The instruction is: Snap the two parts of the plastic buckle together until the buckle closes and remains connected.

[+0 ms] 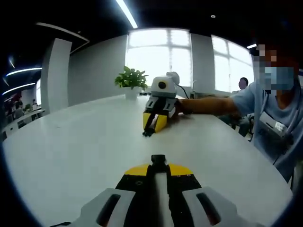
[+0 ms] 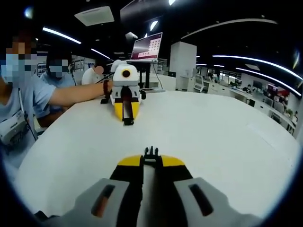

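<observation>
My left gripper [image 1: 158, 161] clenches the socket [image 1: 158, 158], my right gripper [image 2: 151, 153] the prongs [image 2: 151, 151]; they face each other well apart over the table [image 2: 213, 123], so joining remains.

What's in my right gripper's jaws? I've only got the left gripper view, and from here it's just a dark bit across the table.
Observer: The right gripper is shut on the pronged buckle half. Its prongs stick out past the jaw tips.
Operator: Which way do the prongs face?
Observer: Toward the left gripper across the table. The black buckle half clamped in the left gripper points back at them.
Operator: Anything behind my left gripper?
Observer: An open laptop on a stand, with its screen lit.
</observation>
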`<state>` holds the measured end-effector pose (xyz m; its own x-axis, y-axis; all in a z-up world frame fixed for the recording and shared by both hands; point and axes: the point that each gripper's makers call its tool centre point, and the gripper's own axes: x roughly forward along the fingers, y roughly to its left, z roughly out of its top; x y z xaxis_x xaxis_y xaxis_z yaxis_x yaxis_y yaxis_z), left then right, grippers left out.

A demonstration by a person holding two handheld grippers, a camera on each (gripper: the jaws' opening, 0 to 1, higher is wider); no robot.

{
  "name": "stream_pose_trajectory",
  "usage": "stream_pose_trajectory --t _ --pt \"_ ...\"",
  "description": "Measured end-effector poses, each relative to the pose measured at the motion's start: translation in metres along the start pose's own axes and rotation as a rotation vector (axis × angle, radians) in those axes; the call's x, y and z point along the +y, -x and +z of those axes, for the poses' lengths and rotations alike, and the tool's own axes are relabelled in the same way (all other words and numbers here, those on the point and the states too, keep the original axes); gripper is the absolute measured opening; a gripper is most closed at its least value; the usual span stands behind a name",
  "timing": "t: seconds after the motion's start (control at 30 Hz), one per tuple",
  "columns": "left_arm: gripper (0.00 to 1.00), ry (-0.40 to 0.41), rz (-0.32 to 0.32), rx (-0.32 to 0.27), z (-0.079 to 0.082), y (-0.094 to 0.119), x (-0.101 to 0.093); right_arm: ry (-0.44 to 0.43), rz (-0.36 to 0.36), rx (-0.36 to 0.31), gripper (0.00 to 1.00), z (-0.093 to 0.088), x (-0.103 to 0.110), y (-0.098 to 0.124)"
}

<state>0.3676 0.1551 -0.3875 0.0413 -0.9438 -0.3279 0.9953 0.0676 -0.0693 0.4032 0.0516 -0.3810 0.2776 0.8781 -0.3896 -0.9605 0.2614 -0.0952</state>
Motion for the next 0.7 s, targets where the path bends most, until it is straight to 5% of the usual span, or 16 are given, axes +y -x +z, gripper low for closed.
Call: stream_pose_trajectory --t 0.7 --pt "0.12 -0.010 0.001 0.016 -0.002 -0.007 -0.014 0.042 0.068 -0.064 0.12 0.033 0.031 -0.022"
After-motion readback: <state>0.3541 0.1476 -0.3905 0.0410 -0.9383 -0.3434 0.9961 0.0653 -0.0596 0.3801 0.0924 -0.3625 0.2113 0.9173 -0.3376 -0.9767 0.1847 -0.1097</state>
